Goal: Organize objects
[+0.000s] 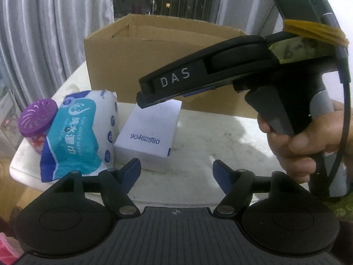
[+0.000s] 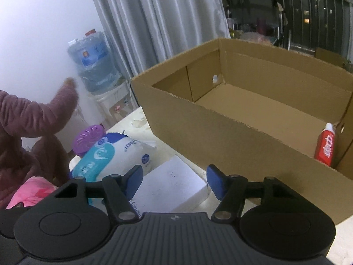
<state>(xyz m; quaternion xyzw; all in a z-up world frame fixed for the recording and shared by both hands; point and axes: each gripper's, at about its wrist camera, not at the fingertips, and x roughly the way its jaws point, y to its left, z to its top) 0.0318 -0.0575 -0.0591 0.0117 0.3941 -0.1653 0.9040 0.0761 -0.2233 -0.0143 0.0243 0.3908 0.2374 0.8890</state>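
- Cardboard box (image 2: 242,132) is sitting open at 12 o'clock on the white table (image 1: 220,132), and a red tube (image 2: 326,145) is already standing in its corner at 3 o'clock.
- Three things are waiting outside the box: a white box (image 1: 150,132) with blue numbers, a blue and white soft pack (image 1: 81,130) touching its 9 o'clock side, and a purple-lid jar (image 1: 36,119) further out at 9 o'clock.
- The right gripper (image 2: 172,182) is hanging over the white box with its blue fingers spread wide, grasping nothing.
- The left gripper (image 1: 176,172) is waiting low at 6 o'clock, also released, with nothing between its fingers.
- The white box is looking wide and smooth, so the fingers may be slipping off it if they are closing on a corner.
- The soft pack is leaning on the white box, so it may be flopping over or bumping the jar off the table edge when the box is lifting.
- The two grippers are working close together and could be knocking each other.
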